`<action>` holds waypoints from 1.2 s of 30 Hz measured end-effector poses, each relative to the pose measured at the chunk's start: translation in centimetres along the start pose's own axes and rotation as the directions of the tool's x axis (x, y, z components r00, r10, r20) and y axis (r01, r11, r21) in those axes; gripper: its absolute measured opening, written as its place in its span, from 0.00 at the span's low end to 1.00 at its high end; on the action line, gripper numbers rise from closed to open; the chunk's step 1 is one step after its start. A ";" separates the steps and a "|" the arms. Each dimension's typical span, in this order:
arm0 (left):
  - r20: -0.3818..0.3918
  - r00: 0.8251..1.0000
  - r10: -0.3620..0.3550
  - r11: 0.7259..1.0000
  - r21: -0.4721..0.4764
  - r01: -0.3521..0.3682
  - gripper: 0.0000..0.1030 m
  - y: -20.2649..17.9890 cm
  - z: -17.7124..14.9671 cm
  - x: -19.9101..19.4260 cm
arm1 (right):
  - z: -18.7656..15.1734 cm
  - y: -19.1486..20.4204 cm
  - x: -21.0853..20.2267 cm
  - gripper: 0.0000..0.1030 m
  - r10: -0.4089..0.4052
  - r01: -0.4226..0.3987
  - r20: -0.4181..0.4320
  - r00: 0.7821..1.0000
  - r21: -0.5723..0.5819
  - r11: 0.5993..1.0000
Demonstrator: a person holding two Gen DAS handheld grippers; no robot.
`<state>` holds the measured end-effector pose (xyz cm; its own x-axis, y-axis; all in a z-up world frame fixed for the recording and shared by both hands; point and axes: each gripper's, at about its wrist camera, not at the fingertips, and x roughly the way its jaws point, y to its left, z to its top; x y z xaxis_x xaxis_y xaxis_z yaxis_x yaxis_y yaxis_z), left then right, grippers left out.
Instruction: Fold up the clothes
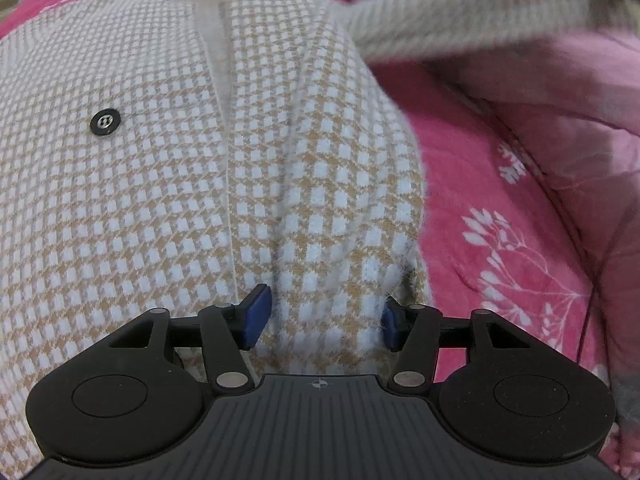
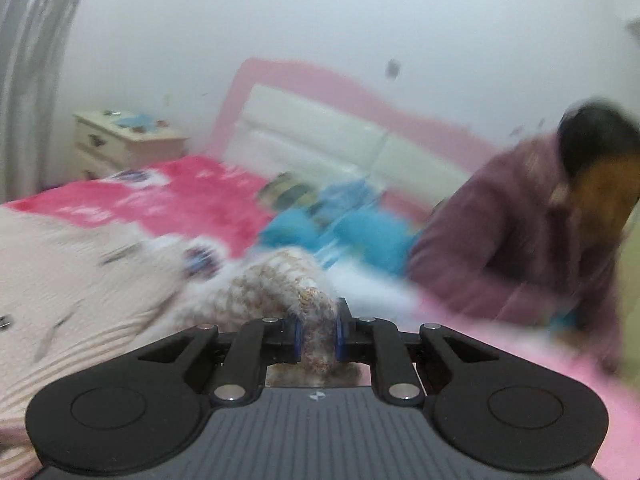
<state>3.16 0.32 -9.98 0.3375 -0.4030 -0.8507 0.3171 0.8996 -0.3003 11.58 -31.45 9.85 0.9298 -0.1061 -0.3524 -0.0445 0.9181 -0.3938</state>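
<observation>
Both tools — left tool (image 1: 326, 314) wide, right tool (image 2: 317, 334) pinching coat (image 2: 316, 312) hem.

My blue pads (image 1: 256, 316) sit on a tan-and-white houndstooth coat (image 1: 160, 200) with a black button (image 1: 105, 121), over a pink floral blanket (image 1: 500, 220).

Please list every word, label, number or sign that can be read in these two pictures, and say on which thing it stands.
None: no readable text in either view.
The coat and the blanket bear only patterns.
The button is too small to show any marking.
The right wrist view is too blurred to read.
</observation>
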 end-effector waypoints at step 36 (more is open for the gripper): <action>0.050 0.959 -0.279 0.950 0.156 0.269 0.59 -1.0 -5.8 -9.6 | -19.5 3.0 -7.4 0.61 0.740 -0.333 -0.130 0.660 0.832 0.443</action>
<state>-5.53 4.27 -4.03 0.2797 -0.6462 -0.7101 0.5305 0.7204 -0.4467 -2.58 -35.34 -5.25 0.5328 0.5600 -0.6344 -0.0252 0.7599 0.6496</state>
